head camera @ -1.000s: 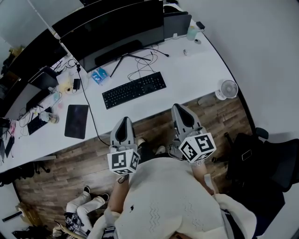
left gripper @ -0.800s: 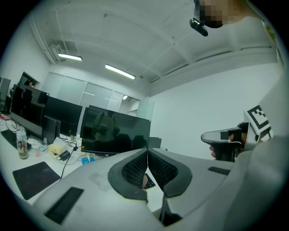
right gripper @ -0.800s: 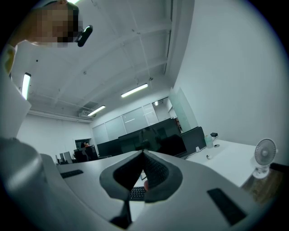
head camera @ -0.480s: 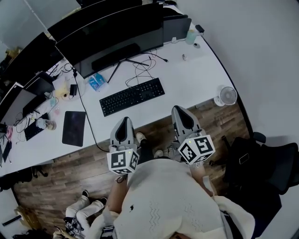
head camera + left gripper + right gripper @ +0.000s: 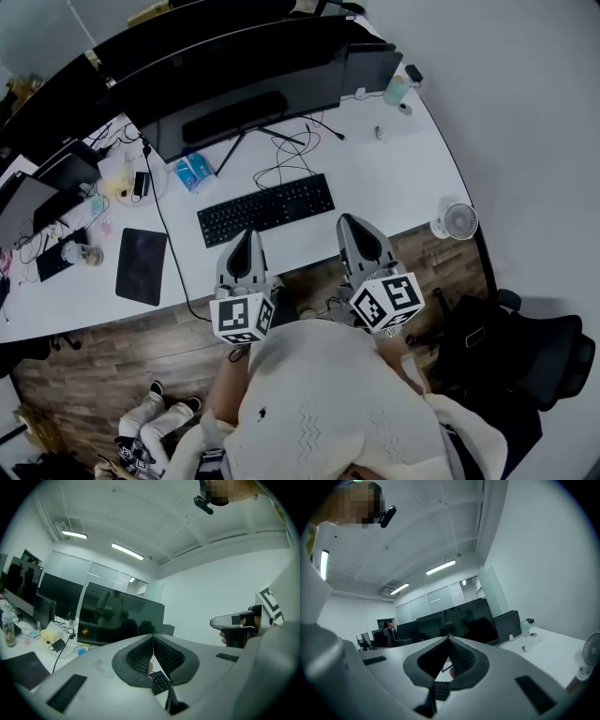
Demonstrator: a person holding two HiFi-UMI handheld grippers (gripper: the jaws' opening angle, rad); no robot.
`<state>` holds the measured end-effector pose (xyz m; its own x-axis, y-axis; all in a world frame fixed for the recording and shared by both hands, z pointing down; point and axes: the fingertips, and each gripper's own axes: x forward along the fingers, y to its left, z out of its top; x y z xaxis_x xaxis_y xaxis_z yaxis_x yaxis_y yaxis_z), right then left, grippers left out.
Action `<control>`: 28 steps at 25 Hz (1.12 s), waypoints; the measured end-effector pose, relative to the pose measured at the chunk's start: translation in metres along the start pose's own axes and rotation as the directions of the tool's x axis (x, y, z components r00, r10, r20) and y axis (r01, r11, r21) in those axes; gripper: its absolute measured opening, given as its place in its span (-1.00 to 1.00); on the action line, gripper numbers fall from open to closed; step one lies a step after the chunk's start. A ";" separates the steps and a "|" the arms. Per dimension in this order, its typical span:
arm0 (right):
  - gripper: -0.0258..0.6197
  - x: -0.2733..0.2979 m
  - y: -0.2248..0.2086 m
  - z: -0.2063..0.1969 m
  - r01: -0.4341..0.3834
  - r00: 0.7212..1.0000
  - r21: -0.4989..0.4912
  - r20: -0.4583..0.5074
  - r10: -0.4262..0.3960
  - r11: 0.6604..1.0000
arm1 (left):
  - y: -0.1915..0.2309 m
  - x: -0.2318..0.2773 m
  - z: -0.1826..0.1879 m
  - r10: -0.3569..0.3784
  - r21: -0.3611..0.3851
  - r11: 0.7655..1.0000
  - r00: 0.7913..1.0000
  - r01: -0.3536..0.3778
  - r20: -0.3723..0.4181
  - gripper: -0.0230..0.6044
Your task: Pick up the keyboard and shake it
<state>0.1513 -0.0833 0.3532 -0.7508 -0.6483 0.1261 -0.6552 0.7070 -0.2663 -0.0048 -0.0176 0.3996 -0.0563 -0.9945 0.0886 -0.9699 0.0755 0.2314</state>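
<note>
Room: white desk (image 5: 394, 178) on wood floor (image 5: 112, 347), monitor (image 5: 244, 80) far, keyboard (image 5: 265, 208) flat near the desk's near edge | Change: I've brought both grippers forward to that edge, just short of the keyboard | Fingers: left gripper (image 5: 246, 234) pressed together, empty; right gripper (image 5: 349, 221) seemingly likewise.

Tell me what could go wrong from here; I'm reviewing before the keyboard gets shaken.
Looped cables lie just behind the keyboard; shaking could snag or tug them. The left tongs and right tongs are both shut and short of the keyboard, so they might only shove it.
</note>
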 end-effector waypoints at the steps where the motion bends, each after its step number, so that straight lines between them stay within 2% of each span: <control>1: -0.92 0.008 -0.001 0.002 -0.001 1.000 -0.003 -0.003 0.001 1.000 | 0.005 0.006 0.001 0.004 -0.003 1.000 1.000 -0.004 -0.001 -0.88; 12: -0.92 0.080 -0.001 0.019 0.022 1.000 -0.023 0.007 -0.021 1.000 | 0.059 0.050 0.020 0.007 0.006 1.000 1.000 -0.007 0.015 -0.88; 19: -0.92 0.118 0.012 0.014 -0.017 1.000 -0.045 -0.016 0.017 0.999 | 0.105 0.052 0.020 0.076 -0.013 0.997 0.997 -0.076 0.017 -0.88; 28: -0.92 0.143 0.014 0.002 -0.053 0.997 -0.059 -0.064 0.050 0.997 | 0.144 0.038 0.004 0.164 -0.024 0.986 0.986 -0.164 -0.015 -0.88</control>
<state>0.0349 -0.1667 0.3661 -0.7862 -0.5931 0.1736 -0.6180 0.7560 -0.2159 -0.1474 -0.0450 0.4324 -0.2111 -0.9674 0.1400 -0.9416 0.2397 0.2364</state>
